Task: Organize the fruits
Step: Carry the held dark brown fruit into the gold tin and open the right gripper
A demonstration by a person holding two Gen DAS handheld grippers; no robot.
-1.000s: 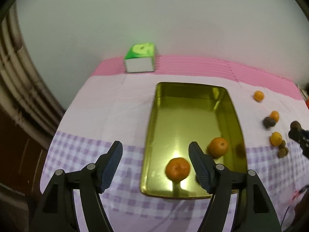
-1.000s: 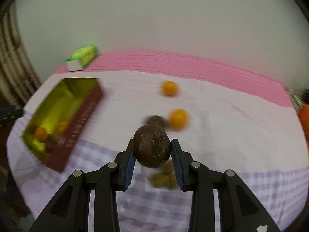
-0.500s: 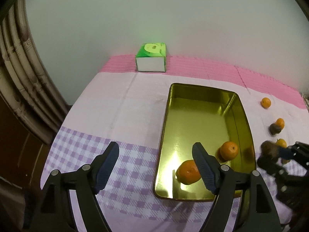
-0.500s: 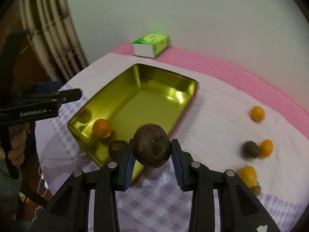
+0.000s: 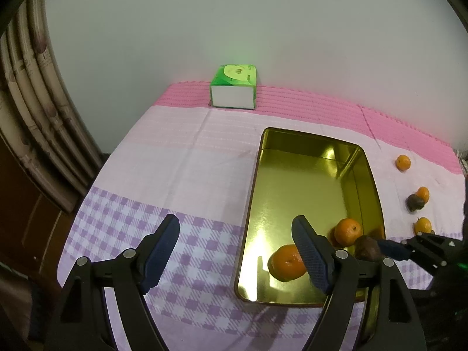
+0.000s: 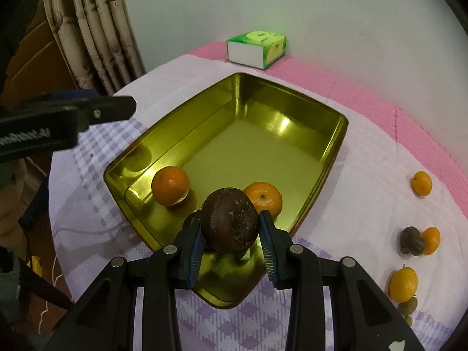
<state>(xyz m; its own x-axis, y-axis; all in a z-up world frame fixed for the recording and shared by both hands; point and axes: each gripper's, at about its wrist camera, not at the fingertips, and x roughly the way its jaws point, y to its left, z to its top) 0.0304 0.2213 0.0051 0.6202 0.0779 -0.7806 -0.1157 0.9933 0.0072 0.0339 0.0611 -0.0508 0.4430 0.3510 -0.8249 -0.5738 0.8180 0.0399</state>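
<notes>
the right gripper (image 6: 231,245), clamped on the brown fruit (image 6: 230,223), has arrived over the near end of the gold tray (image 6: 336,143) beside two oranges (image 6: 170,186); release seems next. the left gripper (image 5: 237,253) has just opened, empty.

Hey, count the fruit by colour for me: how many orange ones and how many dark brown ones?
Orange fruits: 5
Dark brown fruits: 2, one held in the right gripper; a third may hide behind its finger
Total: 7
</notes>
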